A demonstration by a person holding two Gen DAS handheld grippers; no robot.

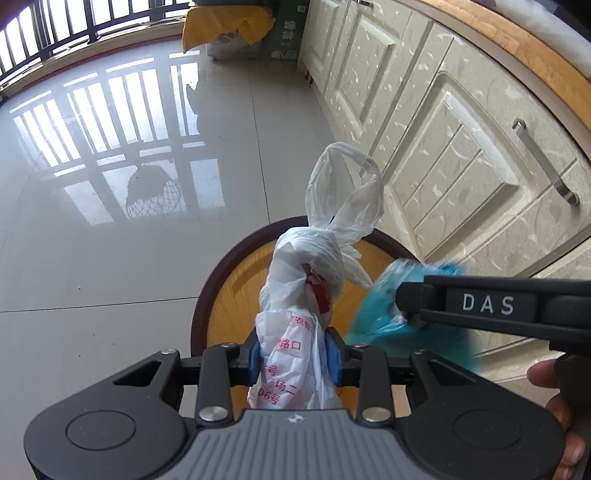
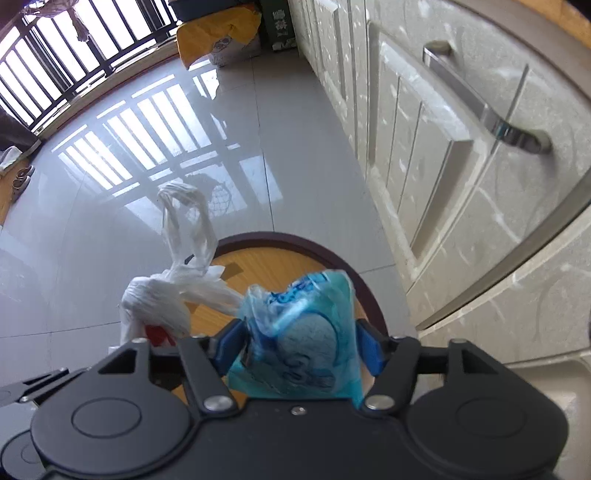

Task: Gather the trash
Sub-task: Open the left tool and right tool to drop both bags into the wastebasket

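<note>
A: Left gripper (image 1: 293,350)?

B: Narrow, clamped on the white plastic bag (image 1: 295,288). Both blue pads (image 1: 246,360) press its printed lower part. The bag is twisted and knotted, with red print, and its handle loops stick out past the fingertips.

A: Where is it relative to the round wooden top (image 1: 229,295)?

B: Above it, crossing the middle of the orange surface in the left wrist view. The loops reach past the dark rim on the far side. Can't tell whether the bag touches the top.

A: Right gripper (image 2: 299,343)?

B: Jaws stand fairly wide, with the blue packet (image 2: 303,350) sitting between the pads. The left pad touches it and the right pad looks just off its edge, so I'm not reading a firm pinch. The packet is blurred in both views.

A: Packet versus the round top?

B: Above its cabinet-side half, just beside the white bag. The two wrappers look close to touching at the bag's twisted tail.

A: Anything else?

B: The cream cabinet (image 1: 443,147) with a metal handle (image 1: 546,162) stands right beside the round top. The glossy tile floor (image 1: 110,258) is on the other side. A yellow sack (image 1: 229,26) sits well beyond the top, by the railing. Fingers of a hand (image 1: 565,406) show at the frame edge, on the cabinet side.
</note>
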